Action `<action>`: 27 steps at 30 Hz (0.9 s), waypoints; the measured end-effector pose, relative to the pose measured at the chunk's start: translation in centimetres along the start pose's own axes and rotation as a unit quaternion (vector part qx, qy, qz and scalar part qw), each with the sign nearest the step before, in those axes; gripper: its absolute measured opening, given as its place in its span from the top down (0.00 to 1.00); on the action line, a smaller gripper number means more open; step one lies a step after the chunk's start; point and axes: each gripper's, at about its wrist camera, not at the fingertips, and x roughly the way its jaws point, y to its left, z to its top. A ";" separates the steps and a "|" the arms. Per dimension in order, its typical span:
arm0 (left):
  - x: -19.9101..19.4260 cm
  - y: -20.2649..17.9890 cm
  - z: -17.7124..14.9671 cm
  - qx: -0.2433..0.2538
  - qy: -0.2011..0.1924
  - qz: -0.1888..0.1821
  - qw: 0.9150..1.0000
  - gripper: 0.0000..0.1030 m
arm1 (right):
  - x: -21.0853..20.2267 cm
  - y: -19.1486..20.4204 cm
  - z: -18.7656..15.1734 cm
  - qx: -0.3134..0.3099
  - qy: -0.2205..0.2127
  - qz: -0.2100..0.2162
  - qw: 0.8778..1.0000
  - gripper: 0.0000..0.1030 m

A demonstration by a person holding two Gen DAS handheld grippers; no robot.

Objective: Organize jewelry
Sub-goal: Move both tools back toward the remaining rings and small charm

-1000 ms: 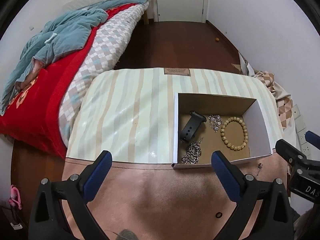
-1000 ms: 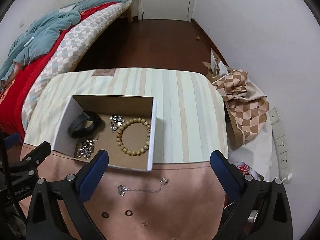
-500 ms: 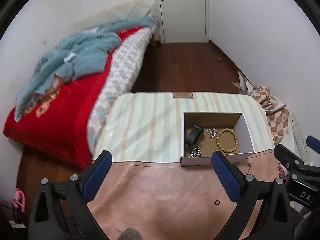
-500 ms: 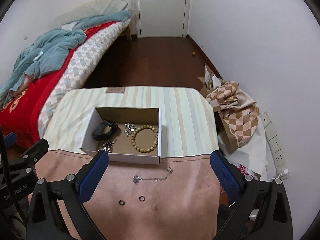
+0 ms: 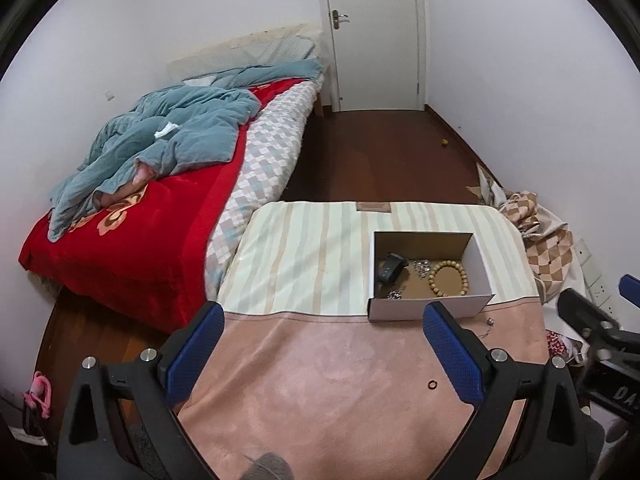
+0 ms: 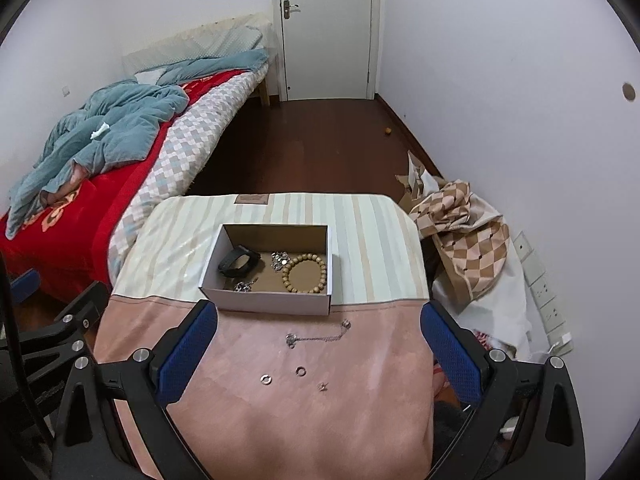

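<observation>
Bedroom clutter frames your worktable (image 5: pixel 320 380): in the left wrist view a red bed (image 5: pixel 132 240) with a blue quilt lies to the left, a white door stands at the back, and the table wears a striped cloth (image 5: pixel 312 256) on its far half and a pink mat nearer you. Your left gripper (image 5: pixel 322 344) hovers well back from the work with its blue-padded fingers spread wide and nothing between them. From here the cardboard box (image 5: pixel 428 308) sits on the striped cloth at the seam with the mat, open side up, presumably so pieces can be dropped straight in; it already holds a black band (image 5: pixel 390 268), a wooden bead bracelet (image 5: pixel 448 278) and some silver pieces. Only one small ring (image 5: pixel 432 383) and a bit of chain show on the mat, the rest hidden behind your right-hand finger. Switch to the right wrist view and the remaining job is plain: your right gripper (image 6: pixel 318 344), likewise wide open and empty, looks down on a silver necklace (image 6: pixel 316 336) lying just in front of the box (image 6: pixel 272 304), with two rings (image 6: pixel 300 371) and a tiny stud (image 6: pixel 322 386) nearer you, all apart from one another. These loose pieces look like what still needs boxing.
</observation>
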 end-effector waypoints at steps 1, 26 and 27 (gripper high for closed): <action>0.3 0.1 -0.3 0.000 0.002 0.002 1.000 0.01 | 0.0 -0.3 -0.3 0.006 0.000 0.004 1.000 0.00; 15.3 -2.6 -10.5 0.052 0.164 0.036 0.984 0.01 | 17.9 -2.0 -14.5 0.026 0.110 0.045 0.993 0.83; 15.3 -2.9 -10.5 0.054 0.164 0.031 0.984 0.01 | 17.9 -2.0 -14.7 0.025 0.110 0.048 0.992 0.92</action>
